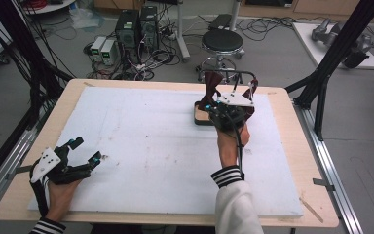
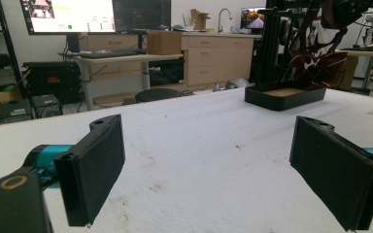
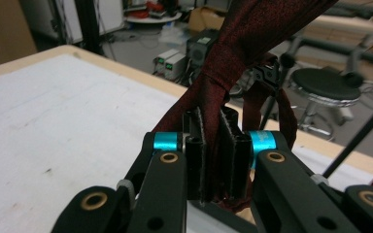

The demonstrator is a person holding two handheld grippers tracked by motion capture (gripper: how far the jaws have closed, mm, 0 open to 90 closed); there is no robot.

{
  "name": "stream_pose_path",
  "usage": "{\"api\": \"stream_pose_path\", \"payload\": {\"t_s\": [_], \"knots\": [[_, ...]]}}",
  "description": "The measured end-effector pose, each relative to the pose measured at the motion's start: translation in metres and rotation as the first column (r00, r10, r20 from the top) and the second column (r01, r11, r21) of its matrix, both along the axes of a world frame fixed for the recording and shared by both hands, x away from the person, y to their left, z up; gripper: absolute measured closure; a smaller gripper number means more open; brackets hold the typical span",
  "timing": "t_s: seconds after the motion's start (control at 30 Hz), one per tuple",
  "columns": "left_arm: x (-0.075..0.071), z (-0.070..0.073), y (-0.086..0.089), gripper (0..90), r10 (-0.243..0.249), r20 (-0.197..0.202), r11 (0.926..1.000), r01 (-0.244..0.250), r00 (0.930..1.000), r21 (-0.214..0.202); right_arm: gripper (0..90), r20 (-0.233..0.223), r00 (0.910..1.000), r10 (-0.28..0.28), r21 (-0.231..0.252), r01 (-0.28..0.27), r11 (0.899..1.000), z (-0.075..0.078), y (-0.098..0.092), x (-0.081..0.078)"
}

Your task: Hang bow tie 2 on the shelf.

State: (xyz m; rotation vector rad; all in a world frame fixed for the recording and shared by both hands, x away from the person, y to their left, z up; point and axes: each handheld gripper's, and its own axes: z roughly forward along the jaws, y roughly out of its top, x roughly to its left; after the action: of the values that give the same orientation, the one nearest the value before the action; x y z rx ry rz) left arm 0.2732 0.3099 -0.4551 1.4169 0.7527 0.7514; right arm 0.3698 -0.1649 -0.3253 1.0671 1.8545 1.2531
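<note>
A dark red necktie [image 1: 213,83] hangs from a thin black rack [image 1: 233,72] at the far right of the white foam board [image 1: 151,146]. My right gripper [image 1: 215,103] is raised over a small black tray [image 1: 198,117] and is shut on a strip of the tie. In the right gripper view the jaws [image 3: 217,119] pinch the tie [image 3: 252,29], which rises up and away from them. My left gripper [image 1: 88,148] rests open on the board's near left corner. In the left gripper view its pads [image 2: 216,165] stand wide apart with nothing between them, and the tray [image 2: 272,101] and tie [image 2: 315,65] lie far off.
The wooden table's edge runs close behind the rack. A black stool [image 1: 222,41], computer towers [image 1: 136,27] and loose cables stand on the floor beyond. A slanted black frame post [image 1: 321,97] borders the table's right side.
</note>
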Motion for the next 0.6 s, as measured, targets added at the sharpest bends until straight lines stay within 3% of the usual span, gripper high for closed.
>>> {"api": "stream_pose_path", "payload": {"t_s": [0.23, 0.6], "knots": [[0.000, 0.000, 0.000, 13.2, 0.000, 0.000, 1.0000, 0.000, 1.0000, 0.000, 82.3, 0.061, 0.9977, -0.029, -0.004, 0.029, 1.000, 0.012, -0.004, 0.001], [0.000, 0.000, 0.000, 13.2, 0.000, -0.001, 1.0000, 0.000, 1.0000, -0.002, 82.2, 0.074, 0.9961, -0.049, -0.014, 0.051, 0.999, 0.017, -0.005, 0.014]]}}
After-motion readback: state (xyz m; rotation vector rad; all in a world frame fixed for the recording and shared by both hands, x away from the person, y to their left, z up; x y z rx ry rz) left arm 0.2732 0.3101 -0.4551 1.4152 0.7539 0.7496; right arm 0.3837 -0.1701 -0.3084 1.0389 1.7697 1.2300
